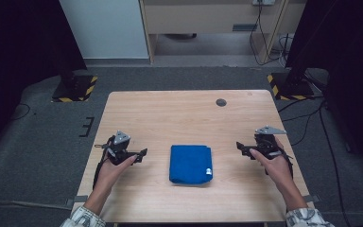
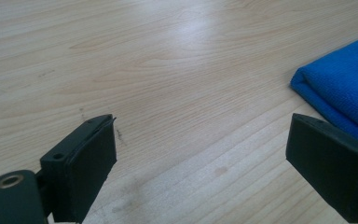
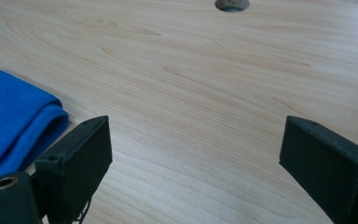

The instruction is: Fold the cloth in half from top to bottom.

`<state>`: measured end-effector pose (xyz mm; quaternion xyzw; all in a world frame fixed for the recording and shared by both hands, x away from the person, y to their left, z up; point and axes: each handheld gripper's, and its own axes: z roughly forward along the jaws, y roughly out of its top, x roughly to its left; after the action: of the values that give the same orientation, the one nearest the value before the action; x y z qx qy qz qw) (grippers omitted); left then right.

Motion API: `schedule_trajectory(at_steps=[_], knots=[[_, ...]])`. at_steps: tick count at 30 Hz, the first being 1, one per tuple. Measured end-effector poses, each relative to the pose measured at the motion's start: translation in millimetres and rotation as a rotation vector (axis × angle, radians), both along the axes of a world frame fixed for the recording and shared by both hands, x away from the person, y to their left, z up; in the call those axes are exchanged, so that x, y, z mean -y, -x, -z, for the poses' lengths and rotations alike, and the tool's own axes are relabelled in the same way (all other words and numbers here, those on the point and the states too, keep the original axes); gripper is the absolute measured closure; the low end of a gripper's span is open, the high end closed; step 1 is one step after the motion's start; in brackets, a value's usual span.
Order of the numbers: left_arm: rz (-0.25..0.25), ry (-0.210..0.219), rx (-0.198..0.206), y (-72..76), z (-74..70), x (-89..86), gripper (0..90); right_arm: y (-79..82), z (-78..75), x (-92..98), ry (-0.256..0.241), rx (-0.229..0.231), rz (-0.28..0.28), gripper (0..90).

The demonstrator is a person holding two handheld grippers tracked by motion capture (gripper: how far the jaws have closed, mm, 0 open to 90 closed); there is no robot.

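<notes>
A folded blue cloth (image 1: pixel 190 163) with a small white tag lies at the middle of the wooden table (image 1: pixel 170 113), toward the front. My left gripper (image 1: pixel 143 152) rests to the cloth's left, open, with bare wood between its jaws; the left gripper view has the cloth's corner (image 2: pixel 345 88) at the right, just beyond the right jaw. My right gripper (image 1: pixel 239 146) is on the cloth's right, open and holding nothing. Its own view catches the cloth's folded edge (image 3: pixel 14 116) at the left, behind the left jaw.
A round cable hole (image 1: pixel 221 102) sits in the tabletop at the back right, also seen as the hole (image 3: pixel 232 4). Two stand bases with yellow-black tape (image 1: pixel 75 88) (image 1: pixel 288 85) flank the table's far corners on the grey carpet. Cables trail on the floor at the right.
</notes>
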<state>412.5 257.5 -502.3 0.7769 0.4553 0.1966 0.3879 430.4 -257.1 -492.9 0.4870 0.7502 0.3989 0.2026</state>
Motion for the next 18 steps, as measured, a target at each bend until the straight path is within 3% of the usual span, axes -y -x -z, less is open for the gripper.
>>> schedule_trajectory(at_steps=[6,13,18], knots=[[0.003,-0.051,-0.020,-10.1,5.8,-3.7,8.1,-4.5,10.0,9.8,0.007,-0.036,0.033,9.7],[0.016,-0.129,-0.070,-29.5,18.7,-3.8,8.0,-18.0,20.8,20.7,0.004,-0.085,0.073,10.7],[-0.006,-0.118,-0.082,-43.7,21.7,-5.1,7.7,-32.8,25.7,28.2,0.002,-0.112,0.108,10.9]])
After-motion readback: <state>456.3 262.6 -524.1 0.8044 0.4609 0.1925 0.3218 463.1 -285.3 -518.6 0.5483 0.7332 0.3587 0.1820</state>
